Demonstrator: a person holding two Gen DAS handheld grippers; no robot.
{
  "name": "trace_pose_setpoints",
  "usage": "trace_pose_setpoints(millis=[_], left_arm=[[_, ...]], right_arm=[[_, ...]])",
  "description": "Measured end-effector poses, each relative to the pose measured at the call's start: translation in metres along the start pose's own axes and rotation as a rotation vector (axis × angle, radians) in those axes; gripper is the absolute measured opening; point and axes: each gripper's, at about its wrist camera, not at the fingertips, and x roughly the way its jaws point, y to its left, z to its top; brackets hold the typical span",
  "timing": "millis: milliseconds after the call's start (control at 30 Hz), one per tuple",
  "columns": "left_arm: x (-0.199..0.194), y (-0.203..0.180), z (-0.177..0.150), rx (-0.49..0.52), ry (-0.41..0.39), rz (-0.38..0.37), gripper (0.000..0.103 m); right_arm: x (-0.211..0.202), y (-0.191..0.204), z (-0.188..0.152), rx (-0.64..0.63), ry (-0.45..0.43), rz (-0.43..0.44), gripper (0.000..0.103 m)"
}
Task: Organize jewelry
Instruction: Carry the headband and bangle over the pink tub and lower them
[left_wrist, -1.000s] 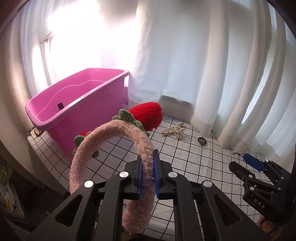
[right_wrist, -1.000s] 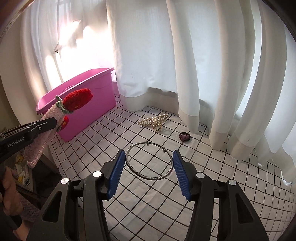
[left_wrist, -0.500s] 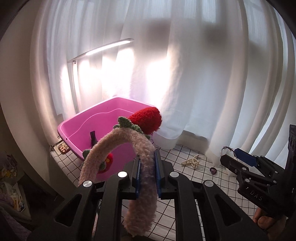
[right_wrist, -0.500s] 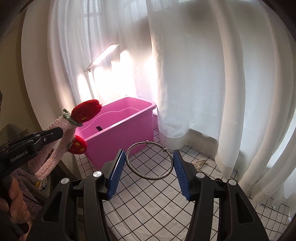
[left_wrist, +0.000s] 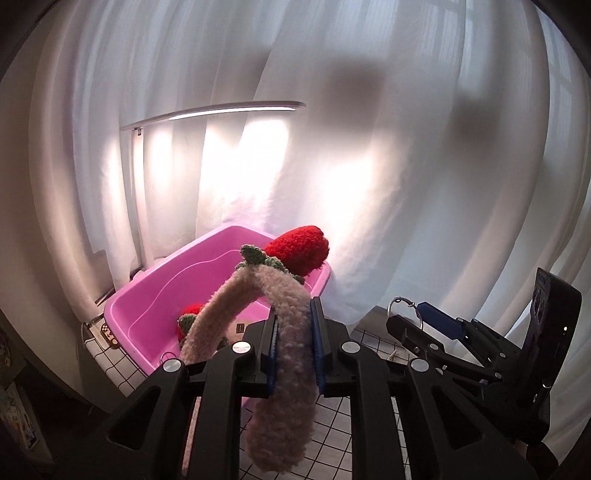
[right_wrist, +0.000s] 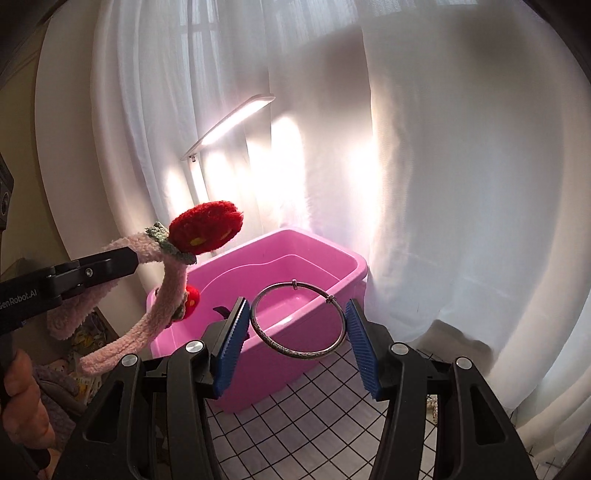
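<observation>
Headband (left_wrist: 291, 354) and bangle (right_wrist: 298, 320) now raised nearer pink bin (right_wrist: 354, 266)

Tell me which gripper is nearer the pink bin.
Left, by a little. The left gripper holds the fuzzy headband at the pink bin rim, over it. The right gripper, clamping the silver bangle, sits before its front wall.

Bin (left_wrist: 155, 295) contents largely hidden

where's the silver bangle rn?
The silver bangle is held between the blue pads of the right tongs, centre of the right wrist view, in the air just in front of the pink bin.
</observation>
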Motion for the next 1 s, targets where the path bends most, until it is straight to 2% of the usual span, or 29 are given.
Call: trace_pose_setpoints(millis=[167, 333, 633, 833, 967, 1000], left_arm=[[0.031, 0.028, 0.021, -0.003, 0.021, 0.005, 0.015], [0.072, 0.058, 0.017, -0.025, 0.091, 0.024, 0.015], [0.133, 0.093, 0.004, -0.044, 0.220, 0.039, 0.015], [0.164, 0.105, -0.002, -0.080, 0.313, 0.026, 0.015], [0.175, 0.109, -0.005, -0.103, 0.344, 0.004, 0.021], [0.177, 0.109, -0.004, -0.099, 0.343, 0.016, 0.029]], right_arm=[[0.042, 0.010, 0.023, 0.015, 0.013, 0.012, 0.052], [0.085, 0.023, 0.038, 0.007, 0.063, 0.027, 0.052], [0.172, 0.038, 0.044, -0.011, 0.249, 0.047, 0.052], [0.218, 0.038, 0.041, -0.026, 0.371, 0.016, 0.052], [0.233, 0.037, 0.038, -0.045, 0.428, -0.016, 0.052], [0.236, 0.038, 0.037, -0.059, 0.438, -0.029, 0.052]])
